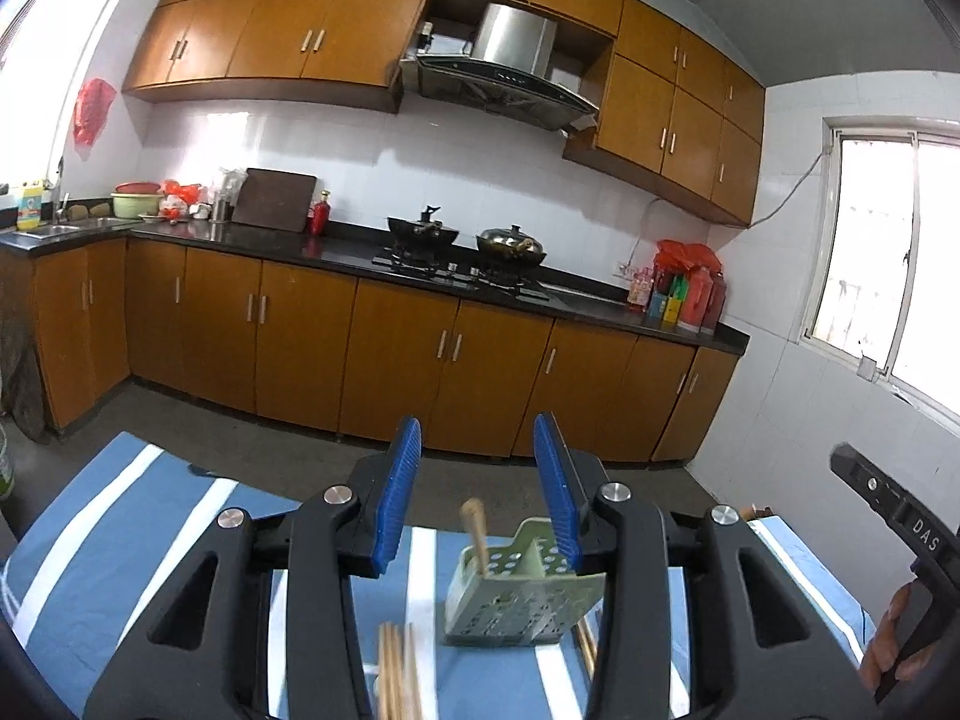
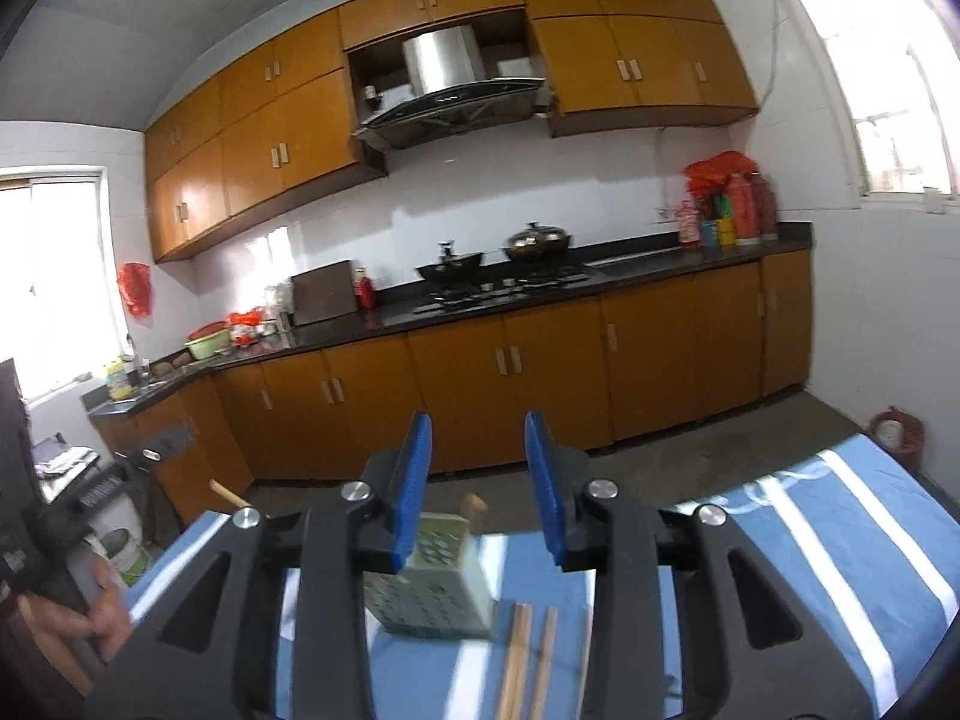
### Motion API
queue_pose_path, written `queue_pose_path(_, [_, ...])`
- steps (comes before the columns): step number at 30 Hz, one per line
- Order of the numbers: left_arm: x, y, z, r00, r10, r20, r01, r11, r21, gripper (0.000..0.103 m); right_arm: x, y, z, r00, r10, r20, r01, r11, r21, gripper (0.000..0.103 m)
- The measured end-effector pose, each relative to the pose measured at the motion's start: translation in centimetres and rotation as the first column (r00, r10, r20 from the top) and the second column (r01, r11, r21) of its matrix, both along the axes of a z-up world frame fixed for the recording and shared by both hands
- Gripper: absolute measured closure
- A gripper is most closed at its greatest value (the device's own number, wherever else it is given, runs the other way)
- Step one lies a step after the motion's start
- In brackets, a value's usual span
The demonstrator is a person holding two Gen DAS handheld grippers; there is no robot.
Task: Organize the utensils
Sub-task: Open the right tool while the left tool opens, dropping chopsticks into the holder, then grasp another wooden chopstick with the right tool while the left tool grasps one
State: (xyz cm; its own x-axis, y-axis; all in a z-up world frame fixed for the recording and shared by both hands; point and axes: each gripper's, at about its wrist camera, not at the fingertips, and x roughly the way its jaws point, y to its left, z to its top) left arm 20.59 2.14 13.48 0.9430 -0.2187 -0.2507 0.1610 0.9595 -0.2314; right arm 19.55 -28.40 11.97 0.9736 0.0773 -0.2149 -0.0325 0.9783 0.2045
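A pale green perforated utensil holder (image 1: 521,591) stands on the blue-and-white striped cloth (image 1: 120,534), with one wooden-handled utensil (image 1: 475,531) sticking up out of it. Loose wooden chopsticks (image 1: 397,672) lie on the cloth in front of it. My left gripper (image 1: 477,483) hovers above them, its blue pads apart and nothing between them. In the right wrist view the same holder (image 2: 437,585) sits below my right gripper (image 2: 478,480), which is also open and empty. More chopsticks (image 2: 528,660) lie just right of the holder there.
Behind the table runs a dark counter (image 1: 360,252) over brown cabinets, with two woks on a stove (image 1: 462,267), a sink at the left and bottles at the right. A hand (image 1: 894,636) holds the other gripper's handle at the right edge. A red gas cylinder (image 2: 897,435) stands on the floor.
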Motion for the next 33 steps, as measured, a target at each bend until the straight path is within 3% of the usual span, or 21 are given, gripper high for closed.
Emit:
queue_pose_path(3, [-1.7, 1.5, -1.3, 0.999, 0.035, -0.033, -0.034, 0.999, 0.031, 0.060, -1.6, -1.6, -2.6, 0.997, -0.057, -0.059, 0.056, 0.998, -0.014, 0.067])
queue_pose_path(7, [-2.7, 3.0, -4.7, 0.988, 0.089, -0.127, -0.076, 0.992, 0.103, 0.058, -1.8, -3.6, -8.0, 0.971, -0.107, -0.213, 0.107, 0.994, -0.015, 0.067])
queue_pose_path(12, [-3.3, 4.3, -10.4, 0.956, 0.132, -0.263, -0.089, 0.981, 0.171, 0.058, -1.7, -3.7, -16.3, 0.894, -0.065, -0.443, 0.074, 0.997, 0.005, 0.073])
queue_pose_path(17, [-4.3, 4.9, -15.3, 0.917, 0.150, -0.368, -0.078, 0.976, 0.203, 0.058, -2.6, -1.8, -21.3, 0.838, -0.014, -0.546, 0.025, 1.000, 0.011, 0.083])
queue_pose_path(22, [-5.3, 4.8, -17.5, 0.894, 0.140, -0.427, -0.067, 0.981, 0.182, 0.058, -2.8, -0.7, -22.9, 0.815, -0.008, -0.579, 0.016, 1.000, 0.008, 0.086])
queue_pose_path(33, [-5.8, 3.4, -18.9, 0.885, 0.109, -0.454, -0.020, 0.980, 0.197, 0.058, -2.0, 0.2, -23.4, 0.804, -0.094, -0.587, 0.037, 0.993, -0.108, 0.095])
